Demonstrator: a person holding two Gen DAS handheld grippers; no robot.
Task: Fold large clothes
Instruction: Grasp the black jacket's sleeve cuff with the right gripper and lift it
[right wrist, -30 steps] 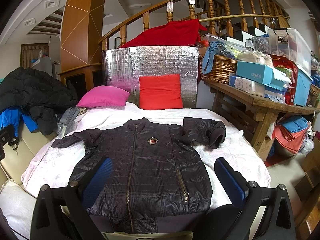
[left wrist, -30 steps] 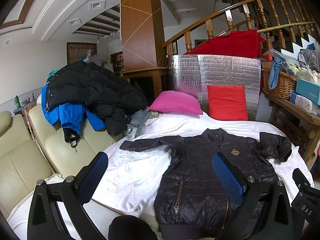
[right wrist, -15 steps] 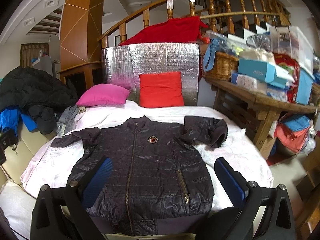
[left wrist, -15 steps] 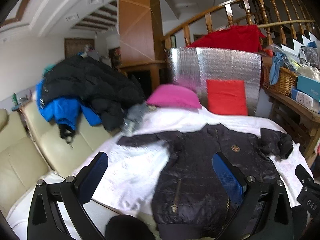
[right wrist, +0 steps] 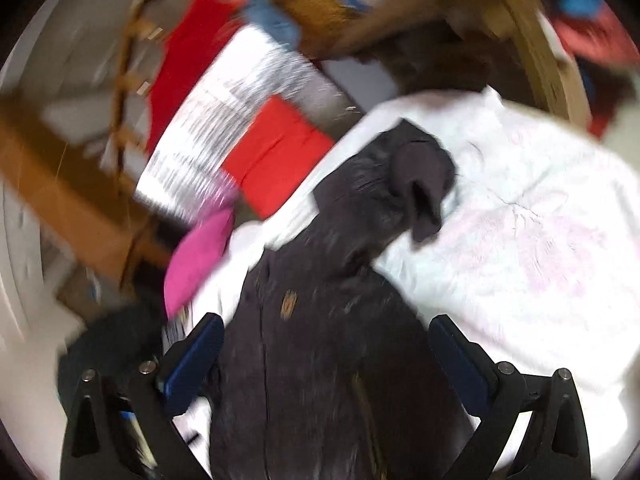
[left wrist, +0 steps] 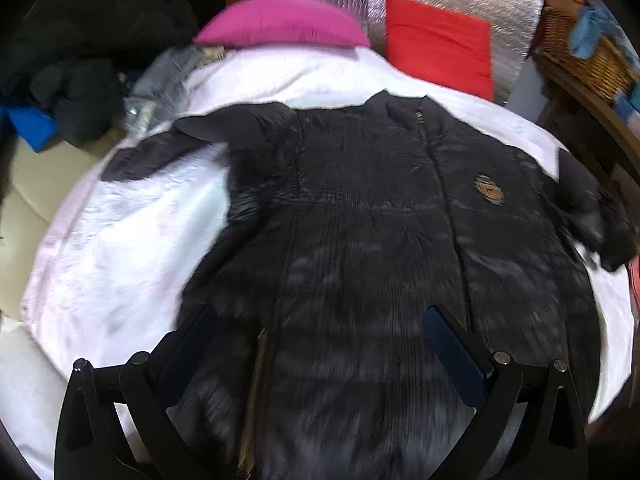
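Bare white blanket (left wrist: 132,248) on both sides of the black jacket (left wrist: 380,240) gives room to reach in. Pink pillow (left wrist: 280,20) & red pillow (left wrist: 440,44) block the far end. Pile of dark coats (left wrist: 80,72) crowds the left; wood table (right wrist: 420,4) stands close on the right.

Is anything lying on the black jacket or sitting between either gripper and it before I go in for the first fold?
Nothing visible blocks it. The black jacket lies bare on the white blanket; the left gripper and right gripper are open right over it. The pink pillow and red cushion sit beyond the collar.
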